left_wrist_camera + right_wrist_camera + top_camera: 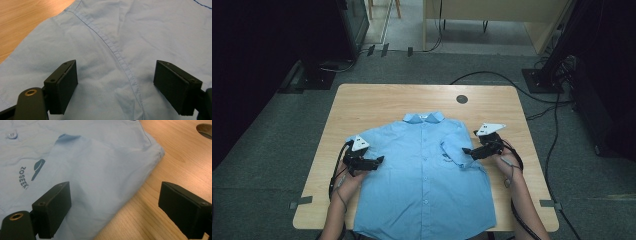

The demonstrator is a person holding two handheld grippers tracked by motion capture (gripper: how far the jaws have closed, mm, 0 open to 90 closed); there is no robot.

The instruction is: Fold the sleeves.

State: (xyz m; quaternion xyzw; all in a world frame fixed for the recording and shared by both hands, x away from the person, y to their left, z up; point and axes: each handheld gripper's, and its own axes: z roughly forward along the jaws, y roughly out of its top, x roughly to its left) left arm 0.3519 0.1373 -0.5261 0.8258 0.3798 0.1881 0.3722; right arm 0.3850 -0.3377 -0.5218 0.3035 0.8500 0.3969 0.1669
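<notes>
Shirt-folding is the likely work in hand: the light blue button-up shirt (424,170) lies flat in the table's (362,102) middle, one sleeve (456,147) already folded inward. Both jaws gape, nothing held: left hand-held gripper (115,86) straddles the shoulder seam (113,48), right hand-held gripper (113,206) the folded edge. Its view reveals a printed chest logo (31,173).

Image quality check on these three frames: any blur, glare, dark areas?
High view: table evenly lit, surroundings very dark, blue shirt slightly soft, no glare. Left gripper view: sharp shirt seam, open jaws dark but defined. Right gripper view: shirt logo legible, mild sheen on the wood, far table hole soft.
</notes>
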